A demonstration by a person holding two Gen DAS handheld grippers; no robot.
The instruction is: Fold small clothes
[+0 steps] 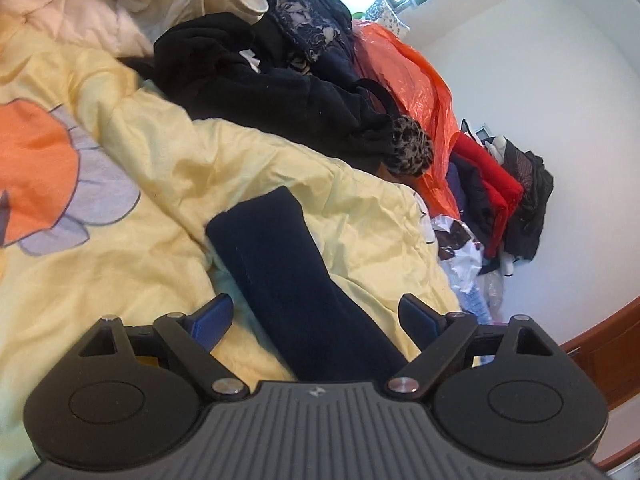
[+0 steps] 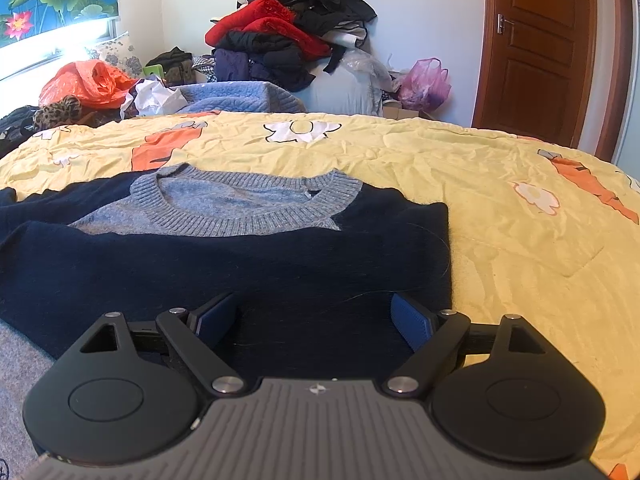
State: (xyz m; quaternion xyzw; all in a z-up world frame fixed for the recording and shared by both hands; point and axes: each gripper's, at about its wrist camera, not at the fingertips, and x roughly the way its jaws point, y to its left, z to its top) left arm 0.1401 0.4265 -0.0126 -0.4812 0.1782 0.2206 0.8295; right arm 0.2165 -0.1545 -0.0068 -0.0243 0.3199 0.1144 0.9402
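Note:
A navy sweater (image 2: 224, 264) with a grey knit collar (image 2: 248, 216) lies flat on the yellow quilt (image 2: 500, 240), its right sleeve folded across the chest. My right gripper (image 2: 314, 320) is open and hovers over the sweater's folded part, holding nothing. In the left wrist view a navy sleeve (image 1: 288, 264) stretches away across the quilt (image 1: 160, 200). My left gripper (image 1: 316, 316) is open, its blue pads on either side of the sleeve and not closed on it.
A pile of black clothes (image 1: 272, 80) and an orange plastic bag (image 1: 416, 92) lie at the far side of the bed. A heap of red and dark clothes (image 2: 288, 28) stands beyond the bed. A brown door (image 2: 540, 48) is at right.

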